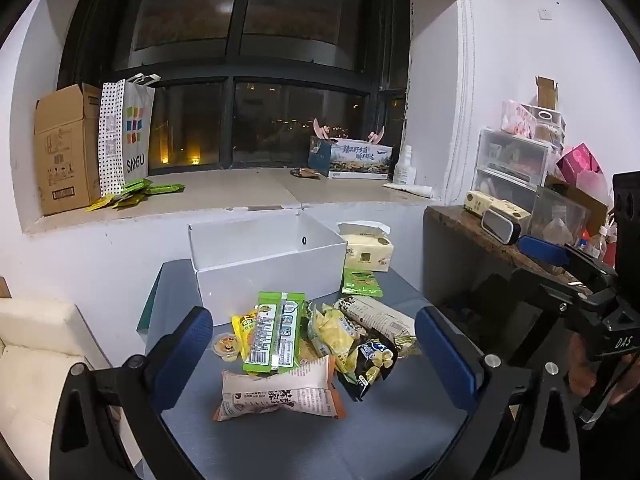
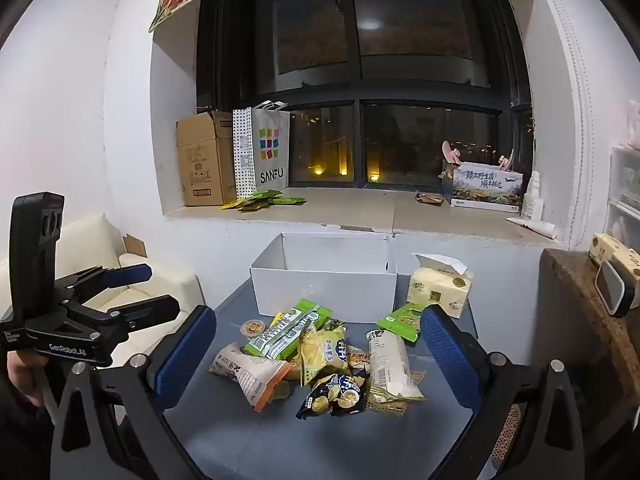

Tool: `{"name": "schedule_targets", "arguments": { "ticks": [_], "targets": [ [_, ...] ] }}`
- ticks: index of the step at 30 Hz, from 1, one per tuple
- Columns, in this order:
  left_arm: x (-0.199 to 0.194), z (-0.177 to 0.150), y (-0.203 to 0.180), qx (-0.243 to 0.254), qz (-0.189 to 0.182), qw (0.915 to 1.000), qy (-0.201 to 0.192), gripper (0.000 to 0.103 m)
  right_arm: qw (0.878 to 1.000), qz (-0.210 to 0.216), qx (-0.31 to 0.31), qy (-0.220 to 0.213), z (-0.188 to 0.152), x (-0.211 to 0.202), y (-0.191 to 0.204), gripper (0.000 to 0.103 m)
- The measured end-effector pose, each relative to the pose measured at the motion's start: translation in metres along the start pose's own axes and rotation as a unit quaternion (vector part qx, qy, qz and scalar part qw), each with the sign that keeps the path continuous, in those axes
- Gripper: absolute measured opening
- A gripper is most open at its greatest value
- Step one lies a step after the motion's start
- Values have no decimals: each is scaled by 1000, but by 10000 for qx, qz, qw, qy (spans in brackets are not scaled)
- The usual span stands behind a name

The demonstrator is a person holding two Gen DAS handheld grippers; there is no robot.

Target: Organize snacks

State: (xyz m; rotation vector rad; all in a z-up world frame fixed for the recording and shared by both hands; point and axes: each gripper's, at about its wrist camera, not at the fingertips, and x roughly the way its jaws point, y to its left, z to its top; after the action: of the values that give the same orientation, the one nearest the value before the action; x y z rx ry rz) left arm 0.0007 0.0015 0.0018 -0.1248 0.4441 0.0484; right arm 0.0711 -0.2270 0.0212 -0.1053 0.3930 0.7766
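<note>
Roughly ten snack packets (image 1: 280,396), one white box (image 1: 264,264), both tools, left tool (image 1: 314,354) and right tool (image 2: 318,360), wide, empty.

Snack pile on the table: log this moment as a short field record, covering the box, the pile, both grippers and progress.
surface: grey table
box: white box, open, behind the pile; no snack visible inside
pile: loose packets in front of the box, including a green packet, a black chip bag and a jelly cup
apart from pile: small green packet beside the tissue pack
left gripper: open, holding nothing
right gripper: open, holding nothing
progress: no snack boxed yet
</note>
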Motion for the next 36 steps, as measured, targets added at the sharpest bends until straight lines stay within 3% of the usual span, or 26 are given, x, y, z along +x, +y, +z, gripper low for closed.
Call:
{"name": "schedule_targets", "arguments": {
  "ticks": [36],
  "targets": [
    [-4,0,-11,270,-66,9996,0,103,9997,193,113,22,-3,6,-2,103]
  ]
}}
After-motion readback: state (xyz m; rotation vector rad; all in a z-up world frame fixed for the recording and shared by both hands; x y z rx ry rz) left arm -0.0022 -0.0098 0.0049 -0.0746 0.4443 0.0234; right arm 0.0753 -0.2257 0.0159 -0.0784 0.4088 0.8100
